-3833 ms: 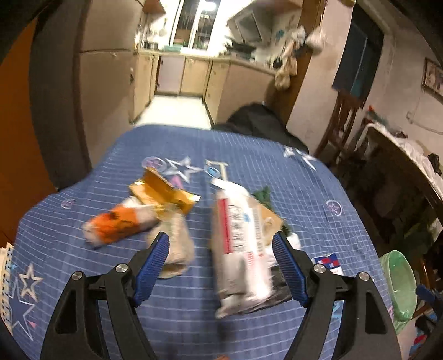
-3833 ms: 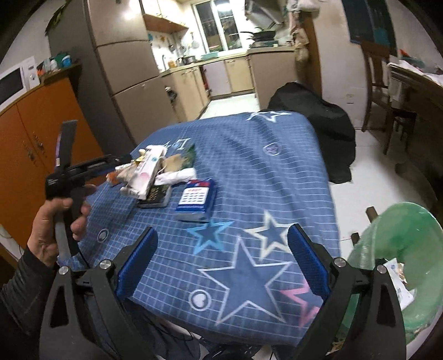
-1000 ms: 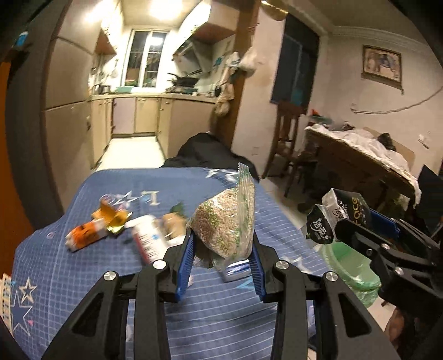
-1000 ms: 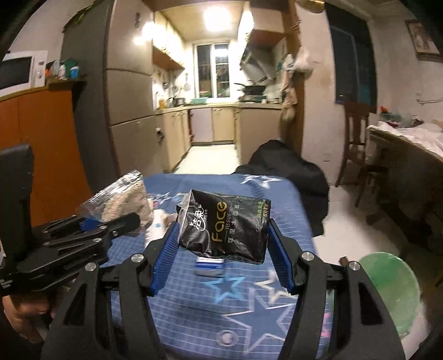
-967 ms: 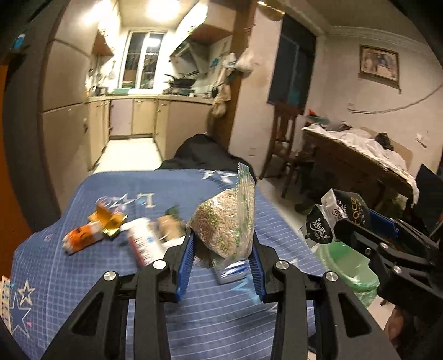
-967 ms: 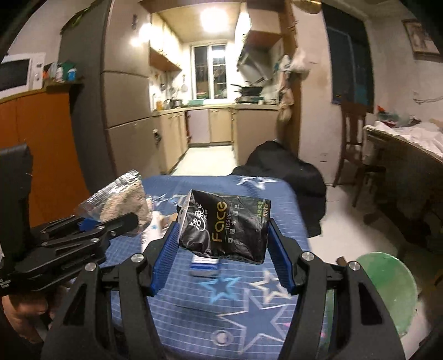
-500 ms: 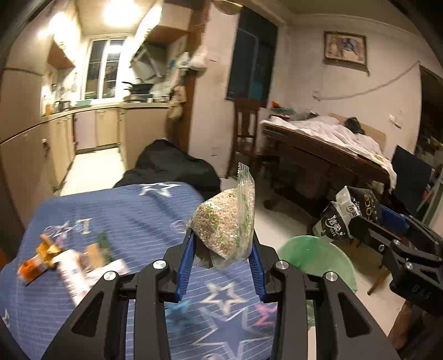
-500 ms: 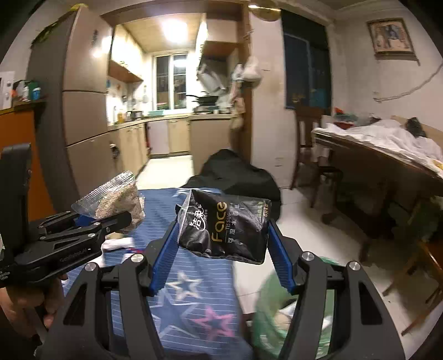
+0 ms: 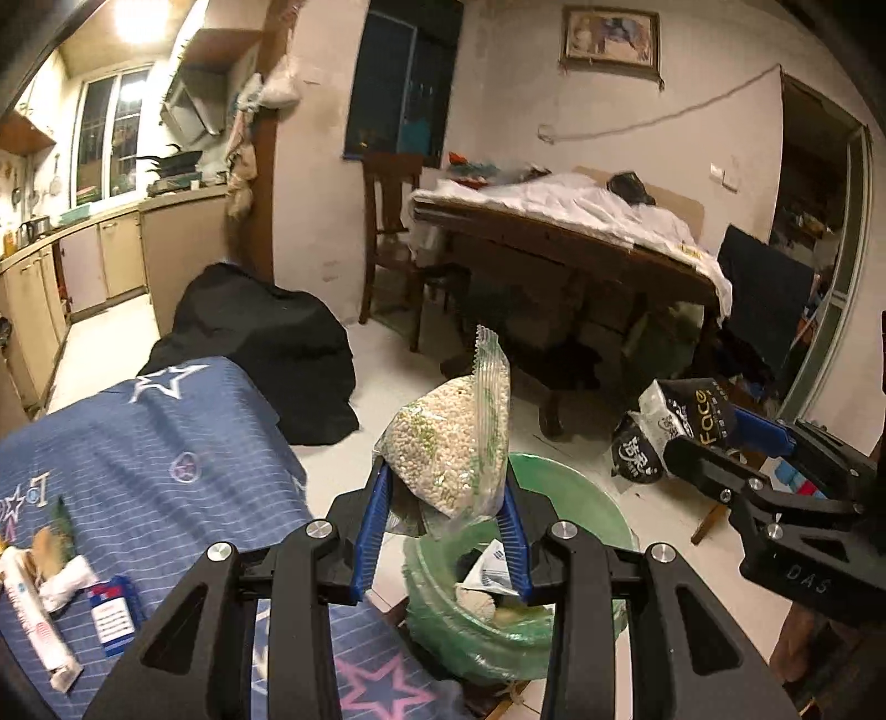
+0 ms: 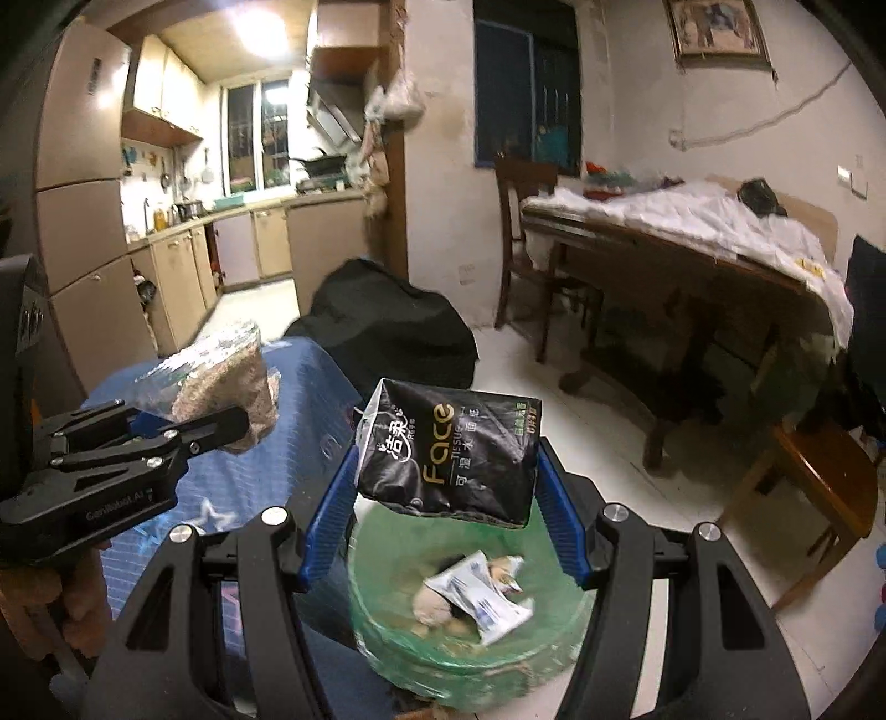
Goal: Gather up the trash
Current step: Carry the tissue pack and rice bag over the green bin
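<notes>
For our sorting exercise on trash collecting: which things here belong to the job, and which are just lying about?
Job:
- grain bag in the left gripper
- tissue pack in the right gripper
- green bin
- wrappers on the blue table

Lying about:
- black sack
- chair
- wooden table
- picture

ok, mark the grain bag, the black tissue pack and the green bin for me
grain bag [image 9: 443,454], left wrist view, on the filled belly of the clear bag.
black tissue pack [image 10: 448,459], right wrist view, on its printed front face.
green bin [image 10: 559,637], right wrist view, on the liner's near right wall.
</notes>
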`<control>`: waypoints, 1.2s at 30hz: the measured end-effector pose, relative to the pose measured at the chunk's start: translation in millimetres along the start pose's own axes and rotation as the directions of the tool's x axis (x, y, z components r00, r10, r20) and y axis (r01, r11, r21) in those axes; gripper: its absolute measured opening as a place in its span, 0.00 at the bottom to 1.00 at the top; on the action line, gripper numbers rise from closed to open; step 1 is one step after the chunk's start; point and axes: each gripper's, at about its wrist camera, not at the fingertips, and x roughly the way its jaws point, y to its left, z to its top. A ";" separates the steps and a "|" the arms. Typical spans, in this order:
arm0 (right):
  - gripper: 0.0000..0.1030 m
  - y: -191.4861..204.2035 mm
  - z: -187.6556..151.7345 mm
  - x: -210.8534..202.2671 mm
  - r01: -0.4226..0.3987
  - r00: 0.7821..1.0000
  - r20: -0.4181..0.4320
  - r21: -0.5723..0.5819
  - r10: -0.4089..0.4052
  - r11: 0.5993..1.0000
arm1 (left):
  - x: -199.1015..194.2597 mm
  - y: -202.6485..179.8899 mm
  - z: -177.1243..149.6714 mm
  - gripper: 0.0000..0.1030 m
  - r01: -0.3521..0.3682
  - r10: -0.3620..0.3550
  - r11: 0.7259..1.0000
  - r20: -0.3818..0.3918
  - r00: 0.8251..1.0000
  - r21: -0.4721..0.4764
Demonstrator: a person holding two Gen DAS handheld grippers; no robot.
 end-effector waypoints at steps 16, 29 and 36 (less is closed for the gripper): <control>0.58 -42.4 -19.6 53.9 -0.044 0.968 -0.242 0.086 0.064 0.995 | 120.0 -10.5 -17.6 0.37 0.087 -0.087 0.996 -0.260 0.962 -0.010; 0.58 -68.5 -44.1 83.4 -0.045 0.934 -0.348 0.123 0.085 0.991 | 180.4 -4.6 -45.4 0.37 0.084 -0.085 0.996 -0.389 0.917 -0.019; 0.58 -72.9 -51.0 93.8 -0.055 0.924 -0.370 0.131 0.100 0.990 | 183.5 -7.5 -49.0 0.37 0.083 -0.081 0.996 -0.398 0.914 -0.014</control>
